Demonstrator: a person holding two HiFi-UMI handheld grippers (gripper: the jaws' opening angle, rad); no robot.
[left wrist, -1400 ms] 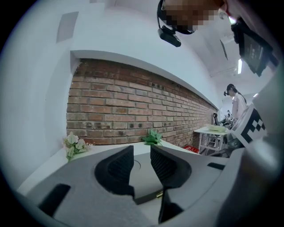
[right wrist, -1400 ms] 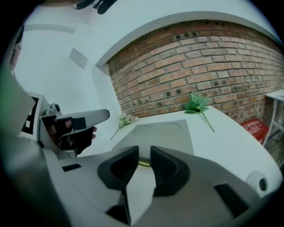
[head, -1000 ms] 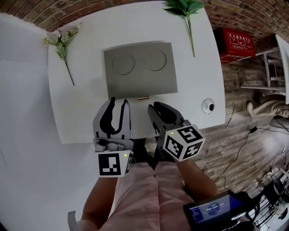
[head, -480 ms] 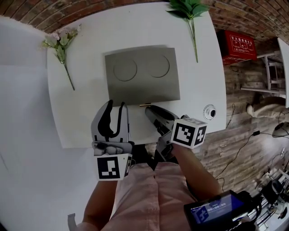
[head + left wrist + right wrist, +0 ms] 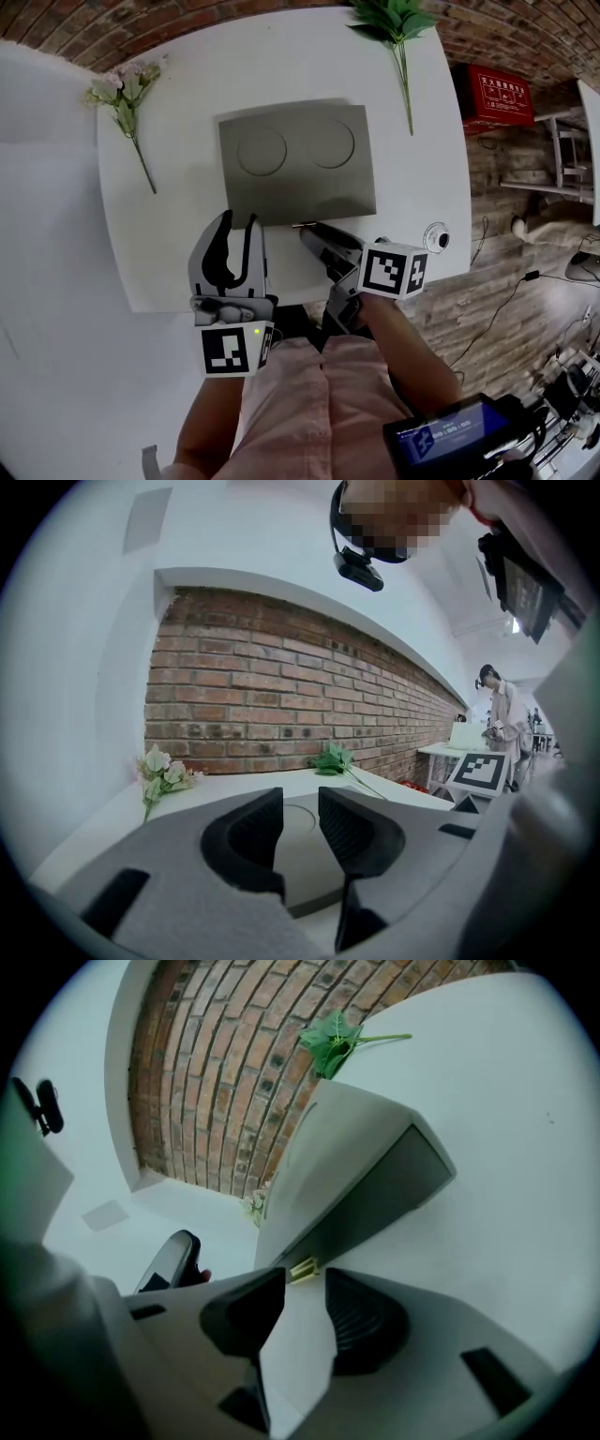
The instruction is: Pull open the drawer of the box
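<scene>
My right gripper (image 5: 316,236) is opening its jaws with nothing pressed between them. The small brass drawer handle (image 5: 303,1268) sits just off their tips at 12 o'clock, on the near face of the grey box (image 5: 298,161), which lies mid-way across the white table (image 5: 178,253). My left gripper (image 5: 238,221) hangs at 9 o'clock of the right one, jaws parted and empty.

Table (image 5: 169,253): one. Grey box (image 5: 298,192): one, with two circular recesses (image 5: 262,152). Flower sprig (image 5: 125,94), 10 o'clock of box: one. Leafy sprig (image 5: 394,21), 1 o'clock: one. Left gripper (image 5: 238,218): one. Right gripper (image 5: 314,232): one.
</scene>
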